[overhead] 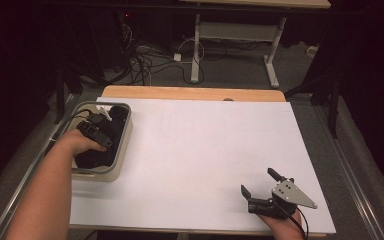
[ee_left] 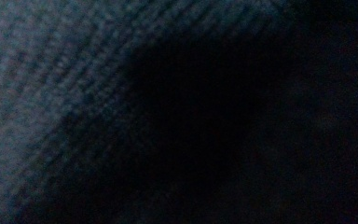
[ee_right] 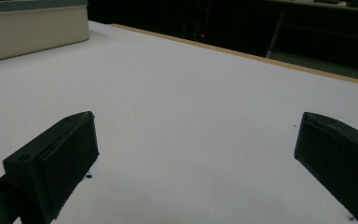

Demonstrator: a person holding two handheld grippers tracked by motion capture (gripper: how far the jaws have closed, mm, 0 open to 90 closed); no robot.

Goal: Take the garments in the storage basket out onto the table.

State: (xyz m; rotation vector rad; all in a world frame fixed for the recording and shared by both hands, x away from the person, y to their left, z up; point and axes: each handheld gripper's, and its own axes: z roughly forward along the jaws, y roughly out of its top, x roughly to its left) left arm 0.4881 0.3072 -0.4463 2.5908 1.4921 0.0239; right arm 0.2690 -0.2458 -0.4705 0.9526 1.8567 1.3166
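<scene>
At the near edge of the white counter, the right hand-held gripper rests released, jaws spread wide. Farther left, the left hand-held gripper reaches down into the beige bin, pressed among dark cloth; whether it is clenched cannot be told.

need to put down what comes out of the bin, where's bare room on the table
The white tabletop is bare from the bin across to the right gripper, which rests open near the front right corner. The far half is free too. Crowded: inside the bin, where the left gripper digs among dark items.
</scene>
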